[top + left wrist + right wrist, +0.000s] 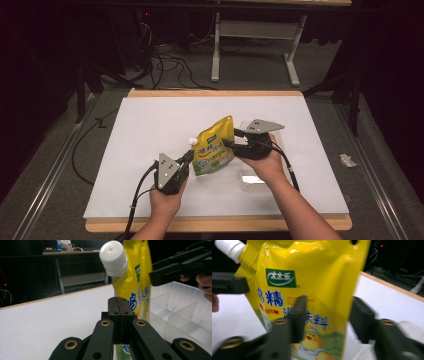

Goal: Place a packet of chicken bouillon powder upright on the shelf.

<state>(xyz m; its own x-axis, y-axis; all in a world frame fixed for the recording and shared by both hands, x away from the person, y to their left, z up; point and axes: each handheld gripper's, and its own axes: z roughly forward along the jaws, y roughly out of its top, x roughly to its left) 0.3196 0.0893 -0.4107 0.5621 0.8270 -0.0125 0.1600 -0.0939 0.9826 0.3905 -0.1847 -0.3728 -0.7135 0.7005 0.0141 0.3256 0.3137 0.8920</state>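
Two hand-held grippers are working on one yellow pouch (pixel 214 146) near the middle of the white table sheet (pixel 145 125). On the left, the left gripper (pixel 186 161) is sitting with its jaws pressed together on the lower left edge of the pouch; in the left gripper view a thin red seam is showing between the closed pads, and the yellow film is rising from that clamp. The pouch is standing upright with its long axis running up and slightly away from the person. Its white screw cap (pixel 113 258) is jutting from the upper left corner, pointing up and to the left, toward the left hand's side. The printed face is turning toward the right gripper. Moving right, the right gripper (pixel 229 139) is straddling the pouch's right edge at mid height; its jaws are standing at a middling width, and the blurred right gripper view leaves contact with the film uncertain. Behind and under that hand, a clear plastic divided tray (pixel 252 182) is resting on the sheet, just beside the pouch.
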